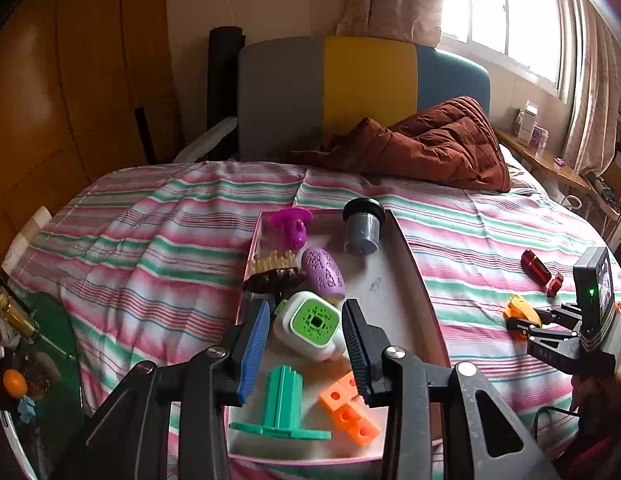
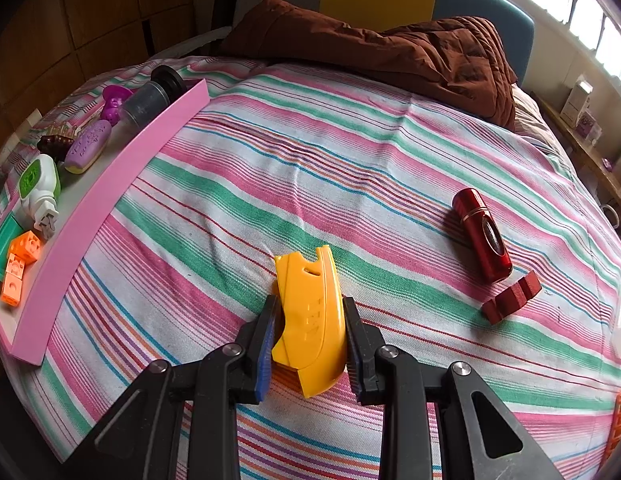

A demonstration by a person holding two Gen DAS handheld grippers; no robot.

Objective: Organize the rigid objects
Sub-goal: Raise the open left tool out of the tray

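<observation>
lower centre, our right gripper (image 2: 310, 336) clamps the yellow piece (image 2: 310, 320); our left gripper (image 1: 306, 344) gapes, holding nothing, over the pink tray (image 1: 414, 272).

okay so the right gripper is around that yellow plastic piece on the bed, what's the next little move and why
Probably close the right gripper fully and lift the yellow piece off the bedspread. Its fingers already sit on either side of the piece, which still lies on the bed. The pink tray to the left holds the other toys, so it likely goes there next.
</observation>
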